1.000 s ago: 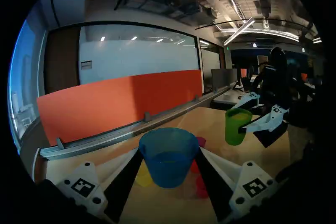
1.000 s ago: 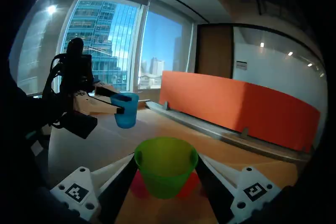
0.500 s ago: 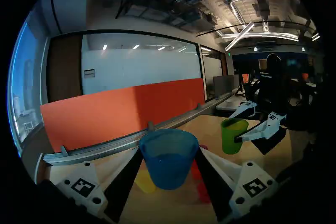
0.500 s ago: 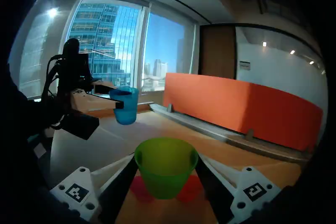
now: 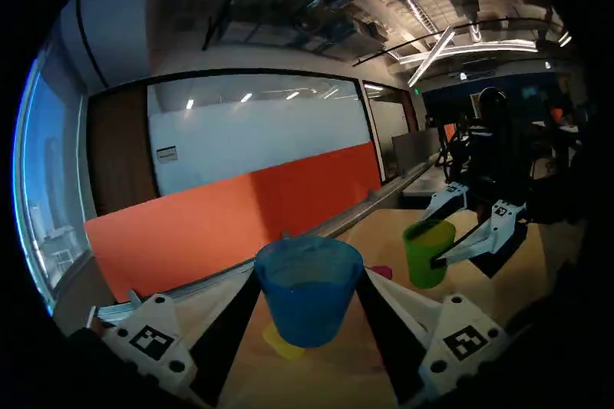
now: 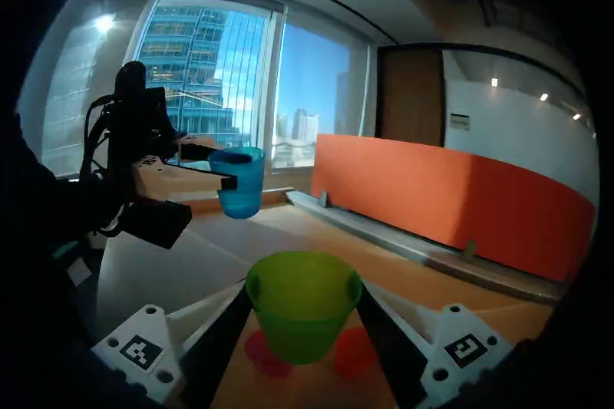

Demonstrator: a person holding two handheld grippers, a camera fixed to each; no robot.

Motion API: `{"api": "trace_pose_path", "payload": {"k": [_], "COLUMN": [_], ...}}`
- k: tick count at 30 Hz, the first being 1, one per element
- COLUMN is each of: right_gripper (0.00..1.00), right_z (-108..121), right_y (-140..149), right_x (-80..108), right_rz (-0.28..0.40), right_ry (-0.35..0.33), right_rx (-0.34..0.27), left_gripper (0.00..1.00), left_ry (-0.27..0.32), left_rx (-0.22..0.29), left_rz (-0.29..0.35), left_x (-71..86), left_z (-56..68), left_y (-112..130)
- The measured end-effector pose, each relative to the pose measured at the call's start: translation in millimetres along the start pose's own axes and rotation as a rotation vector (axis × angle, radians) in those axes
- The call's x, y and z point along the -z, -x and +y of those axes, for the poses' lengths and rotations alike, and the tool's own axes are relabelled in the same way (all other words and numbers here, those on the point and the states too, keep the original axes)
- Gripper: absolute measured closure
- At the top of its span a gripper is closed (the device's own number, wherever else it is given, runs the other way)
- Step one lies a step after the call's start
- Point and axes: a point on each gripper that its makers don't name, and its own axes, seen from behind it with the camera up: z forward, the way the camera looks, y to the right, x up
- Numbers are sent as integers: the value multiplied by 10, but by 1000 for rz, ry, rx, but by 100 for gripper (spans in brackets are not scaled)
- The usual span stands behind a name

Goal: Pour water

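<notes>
While you held both cups in the air, the long wooden counter (image 6: 192, 255) lay below them, smooth and pale, with the flat orange partition (image 6: 460, 202) along its far edge. Your left gripper (image 5: 308, 280) had its fingers (image 5: 230, 317) clamped on the sides of the blue cup (image 5: 308, 294), which stood upright above the counter. Your right gripper (image 6: 303, 298) was clamped likewise on the green cup (image 6: 303, 309), also upright and apart from the blue one. Both were thin, translucent plastic tumblers, smooth-walled and tapering to the base (so probably slippery, and apt to flex under a hard squeeze). The blue one looked part full of water, so I judged it the heavier and the one to tip; the green looked empty and light. Holding each at mid-wall, below the rim, seemed right, since it left the lip free for pouring. A yellow disc (image 5: 280, 343) and red discs (image 6: 265, 351), small and round, lay flat on the counter beneath.
</notes>
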Motion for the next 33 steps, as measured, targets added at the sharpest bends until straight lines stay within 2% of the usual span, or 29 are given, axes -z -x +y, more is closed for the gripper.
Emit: {"api": "trace_pose_path", "payload": {"k": [6, 19, 33], "right_gripper": [8, 9, 9], "right_z": [-129, -331, -477], "right_y": [-2, -15, 10], "right_x": [-90, -246, -359], "right_rz": [-2, 8, 18], "right_ry": [-36, -90, -127], "right_rx": [11, 13, 8], "left_gripper": [14, 14, 14], "left_ry": [-21, -45, -57], "left_rx": [-71, -220, -338], "left_rz": [8, 17, 22], "left_x": [2, -13, -48], "left_z": [-50, -49, -42], "left_y": [-99, -294, -473]}}
